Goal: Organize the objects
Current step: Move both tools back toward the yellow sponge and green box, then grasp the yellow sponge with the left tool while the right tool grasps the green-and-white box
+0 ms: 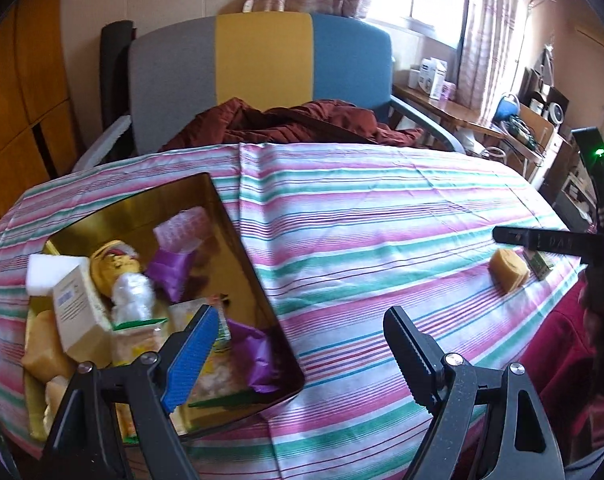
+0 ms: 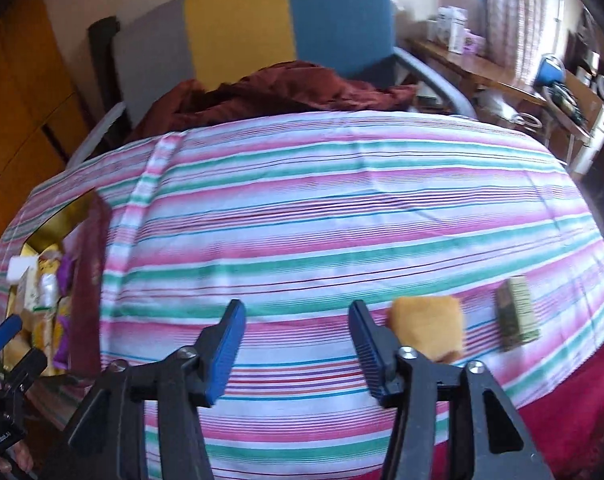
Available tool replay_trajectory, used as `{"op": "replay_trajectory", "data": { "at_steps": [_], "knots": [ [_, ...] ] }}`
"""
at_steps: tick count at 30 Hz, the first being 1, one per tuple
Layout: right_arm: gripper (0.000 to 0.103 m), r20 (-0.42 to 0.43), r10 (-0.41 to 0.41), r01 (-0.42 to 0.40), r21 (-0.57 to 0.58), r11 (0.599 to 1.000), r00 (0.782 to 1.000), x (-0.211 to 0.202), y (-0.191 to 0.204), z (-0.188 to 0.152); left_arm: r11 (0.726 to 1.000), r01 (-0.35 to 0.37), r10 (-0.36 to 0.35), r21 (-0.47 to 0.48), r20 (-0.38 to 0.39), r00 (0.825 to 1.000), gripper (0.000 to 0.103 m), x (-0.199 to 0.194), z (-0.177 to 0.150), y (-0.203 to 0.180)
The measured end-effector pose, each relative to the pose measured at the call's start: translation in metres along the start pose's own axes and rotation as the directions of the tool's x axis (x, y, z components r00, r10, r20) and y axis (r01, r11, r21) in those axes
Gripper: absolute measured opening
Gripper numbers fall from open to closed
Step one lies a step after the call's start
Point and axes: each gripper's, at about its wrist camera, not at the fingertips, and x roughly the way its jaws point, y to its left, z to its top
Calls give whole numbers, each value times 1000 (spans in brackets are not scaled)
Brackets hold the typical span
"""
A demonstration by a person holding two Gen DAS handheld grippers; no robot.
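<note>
A gold tin box (image 1: 238, 240) sits on the striped tablecloth at the left, full of small items: a cream carton (image 1: 78, 312), a purple wrapper (image 1: 170, 268) and several packets. My left gripper (image 1: 298, 320) is open and empty, hovering over the tin's right wall. A yellow sponge (image 1: 509, 271) and a small green box (image 1: 539, 266) lie at the table's right edge. In the right wrist view my right gripper (image 2: 298, 312) is open and empty, just left of the sponge (image 2: 427, 326); the green box (image 2: 517, 312) lies further right. The tin (image 2: 54, 220) shows at far left.
A grey, yellow and blue chair (image 1: 262, 64) with a dark red cloth (image 1: 294, 124) stands behind the table. The striped tablecloth (image 1: 381, 208) covers the table. A cluttered side table (image 1: 453, 108) stands at the right by the window. Red fabric (image 2: 573, 408) lies below the table's near right edge.
</note>
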Motion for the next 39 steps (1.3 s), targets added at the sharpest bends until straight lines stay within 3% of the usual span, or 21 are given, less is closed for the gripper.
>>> {"op": "replay_trajectory", "data": {
  "at_steps": [6,11,16,22,27,30,35,39],
  "knots": [
    [64,16,-93,89,162,983,996,-15,-74,5,999,44,-43,29,-24,999,85,14,4,-17],
    [65,16,-169,152,352,924,986,-21,-139,3,991,107,-102,76,-68,992,85,32,10,-43],
    [65,-8,-152,139,457,878,988,-9,-174,-9,974,198,-183,110,-134,974,85,55,17,-75],
    [65,66,6,-44,581,813,998,-7,-196,-22,945,303,-273,123,-212,938,85,85,23,-123],
    [65,119,62,-120,579,806,991,-10,-197,-23,919,379,-342,111,-258,904,98,106,34,-166],
    [65,148,83,-154,582,798,986,-11,-199,-24,902,417,-376,110,-270,886,99,116,44,-194],
    [65,188,100,-194,585,788,977,-13,-202,-25,894,432,-380,120,-310,872,101,138,53,-236],
    [65,184,115,-202,573,794,976,-13,-201,-25,905,402,-339,136,-339,877,101,163,57,-266]
  ]
}}
